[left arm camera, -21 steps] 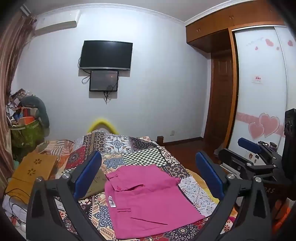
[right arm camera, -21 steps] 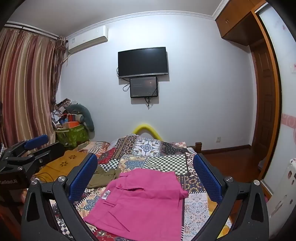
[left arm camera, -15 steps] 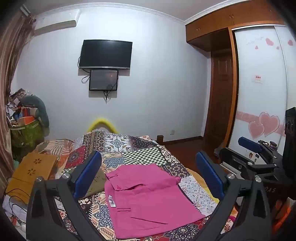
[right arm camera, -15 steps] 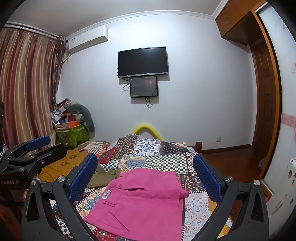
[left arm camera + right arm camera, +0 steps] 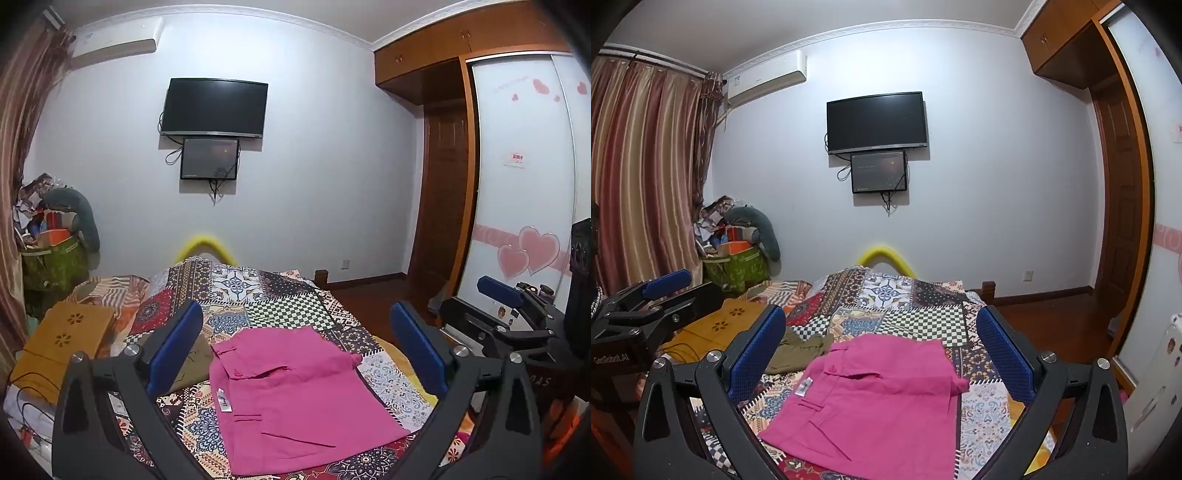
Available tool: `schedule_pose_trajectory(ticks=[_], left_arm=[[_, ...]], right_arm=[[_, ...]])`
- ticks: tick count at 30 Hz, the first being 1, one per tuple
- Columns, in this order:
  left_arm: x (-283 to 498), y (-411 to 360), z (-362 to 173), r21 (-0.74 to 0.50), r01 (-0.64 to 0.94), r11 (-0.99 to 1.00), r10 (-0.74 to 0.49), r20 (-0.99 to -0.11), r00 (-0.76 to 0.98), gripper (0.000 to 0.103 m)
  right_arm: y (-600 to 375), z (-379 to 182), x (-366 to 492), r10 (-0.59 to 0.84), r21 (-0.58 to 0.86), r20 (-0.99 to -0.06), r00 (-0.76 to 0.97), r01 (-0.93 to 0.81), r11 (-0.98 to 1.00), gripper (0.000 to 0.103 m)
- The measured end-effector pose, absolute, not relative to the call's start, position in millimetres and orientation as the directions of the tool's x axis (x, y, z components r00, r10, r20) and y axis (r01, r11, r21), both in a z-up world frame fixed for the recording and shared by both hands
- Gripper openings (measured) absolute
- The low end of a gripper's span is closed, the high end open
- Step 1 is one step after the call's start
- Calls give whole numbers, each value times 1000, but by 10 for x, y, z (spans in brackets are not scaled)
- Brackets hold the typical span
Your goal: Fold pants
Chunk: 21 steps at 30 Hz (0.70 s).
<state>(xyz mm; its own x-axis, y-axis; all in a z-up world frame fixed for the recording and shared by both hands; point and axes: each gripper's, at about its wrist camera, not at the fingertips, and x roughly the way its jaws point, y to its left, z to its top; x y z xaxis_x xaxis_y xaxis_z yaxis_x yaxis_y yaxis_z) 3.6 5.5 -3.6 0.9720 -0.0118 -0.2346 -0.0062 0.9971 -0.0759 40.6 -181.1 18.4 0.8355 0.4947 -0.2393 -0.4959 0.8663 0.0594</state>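
Note:
Pink pants [image 5: 295,398] lie folded into a compact rectangle on the patchwork bedspread [image 5: 280,310], with a white label at the left edge. They also show in the right wrist view [image 5: 875,402]. My left gripper [image 5: 295,354] is open and empty, held above and in front of the pants. My right gripper [image 5: 886,354] is open and empty, also held back above the pants. Each gripper shows at the edge of the other's view: the right one [image 5: 509,317], the left one [image 5: 650,306].
An olive garment [image 5: 798,349] lies left of the pants. A mustard cloth with flower cut-outs [image 5: 62,339] lies at the bed's left side. A cluttered green basket [image 5: 738,266] stands by the curtain. A wardrobe [image 5: 524,206] and door are on the right.

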Motion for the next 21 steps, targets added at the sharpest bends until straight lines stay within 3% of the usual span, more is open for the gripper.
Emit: schedule_pose_trajectory(ticks=[21], left_arm=[[49, 46, -37, -81, -4, 997, -16, -235, 972, 103]], right_arm=[[-1804, 133, 427, 494, 63, -239, 836, -494, 867, 103]])
